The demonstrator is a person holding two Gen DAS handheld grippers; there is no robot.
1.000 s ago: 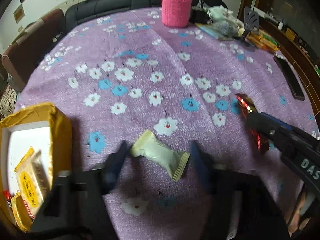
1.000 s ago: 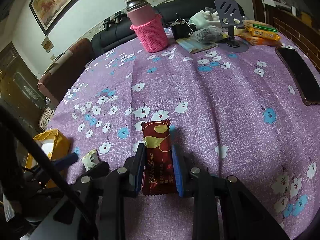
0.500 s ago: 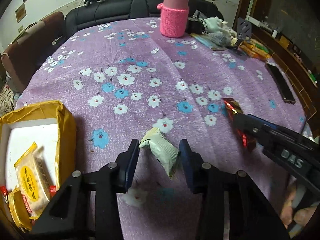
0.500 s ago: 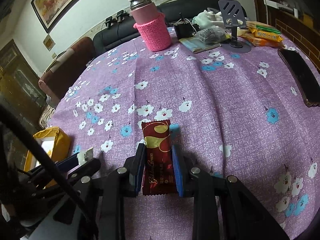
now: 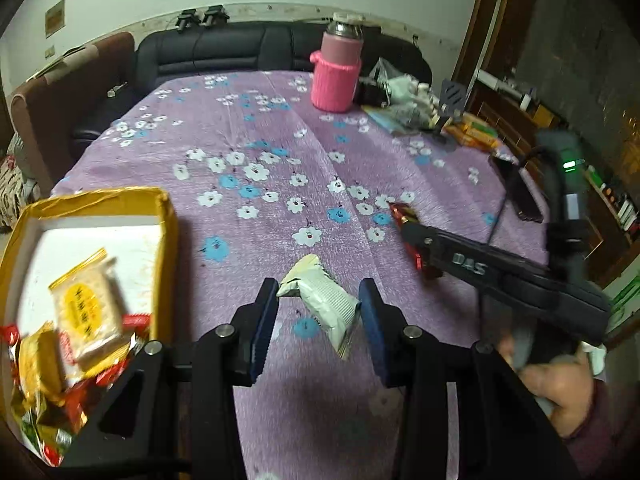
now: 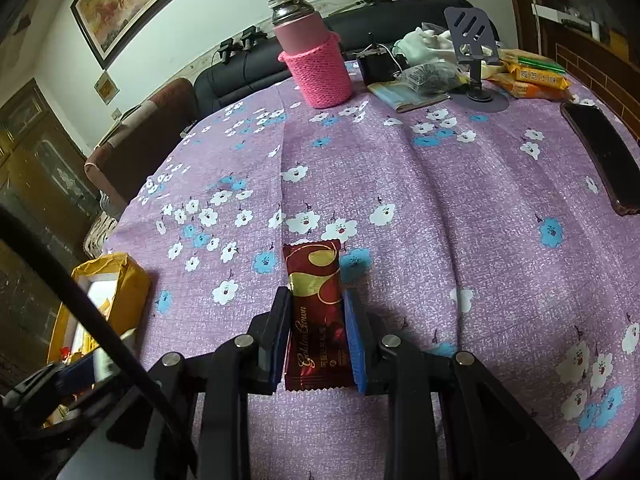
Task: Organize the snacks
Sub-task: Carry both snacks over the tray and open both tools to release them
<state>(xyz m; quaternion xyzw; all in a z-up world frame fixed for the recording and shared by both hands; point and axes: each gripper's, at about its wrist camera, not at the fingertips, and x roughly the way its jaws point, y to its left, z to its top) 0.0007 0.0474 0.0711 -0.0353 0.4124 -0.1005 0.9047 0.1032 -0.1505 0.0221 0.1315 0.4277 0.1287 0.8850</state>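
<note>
My left gripper (image 5: 318, 300) is shut on a pale green snack packet (image 5: 322, 300) and holds it above the purple flowered tablecloth (image 5: 280, 152). A yellow box (image 5: 96, 208) with several snack packets inside sits to its left. My right gripper (image 6: 316, 320) is shut on a dark red Golden Brown snack bar (image 6: 318, 312), held lengthwise between the blue pads. The right gripper also shows in the left wrist view (image 5: 412, 232), to the right, with the red bar (image 5: 400, 213) sticking out. The yellow box shows at the left of the right wrist view (image 6: 116, 276).
A pink-sleeved flask (image 6: 312, 60) stands at the table's far side. A phone stand (image 6: 476, 52), bags, orange snack packs (image 6: 532, 76) and a dark phone (image 6: 604, 156) lie at the far right. A sofa and a chair stand behind the table.
My left gripper closed on the pale green packet and lifted it off the cloth. The yellow box now shows larger at its left. The right gripper kept its hold on the red bar.
</note>
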